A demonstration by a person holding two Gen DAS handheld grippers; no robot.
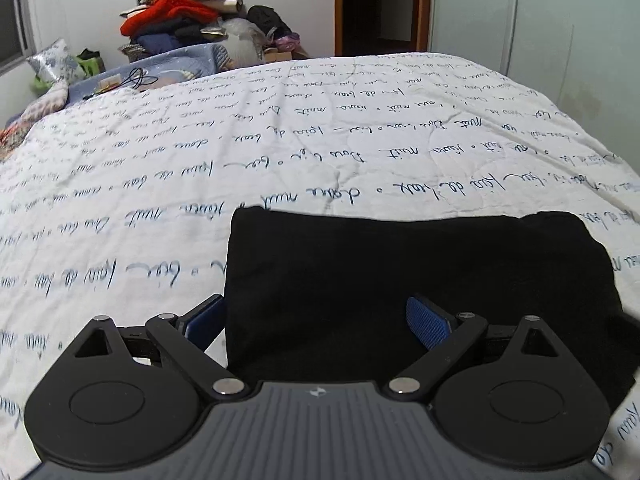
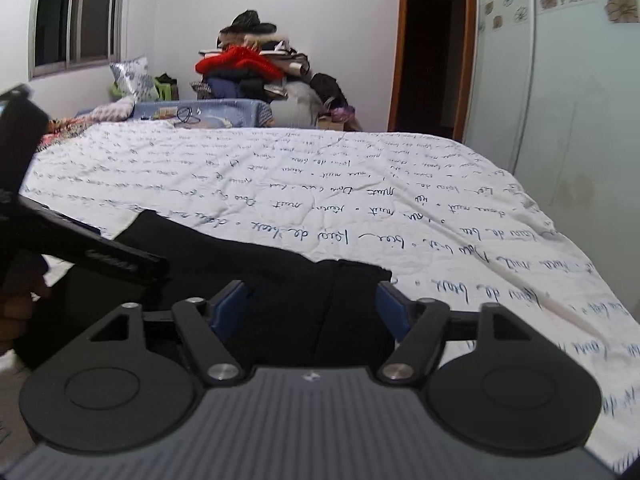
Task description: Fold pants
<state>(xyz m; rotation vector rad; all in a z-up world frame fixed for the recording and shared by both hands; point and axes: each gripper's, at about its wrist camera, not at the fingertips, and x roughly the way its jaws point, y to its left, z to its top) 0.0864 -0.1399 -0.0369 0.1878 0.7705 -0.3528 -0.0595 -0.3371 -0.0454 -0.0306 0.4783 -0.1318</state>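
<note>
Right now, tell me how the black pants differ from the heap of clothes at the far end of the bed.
The black pants are one plain dark garment, folded flat; the clothes heap is many-coloured, with red on top, and piled high. The pants lie close by the grippers; the heap sits far off by the wall. Both are fabric.

Black linkage arms, silver pivot screws, blue ribbed fingers [image 1: 428, 322], grey ridged body (small logo), round black discs.
</note>
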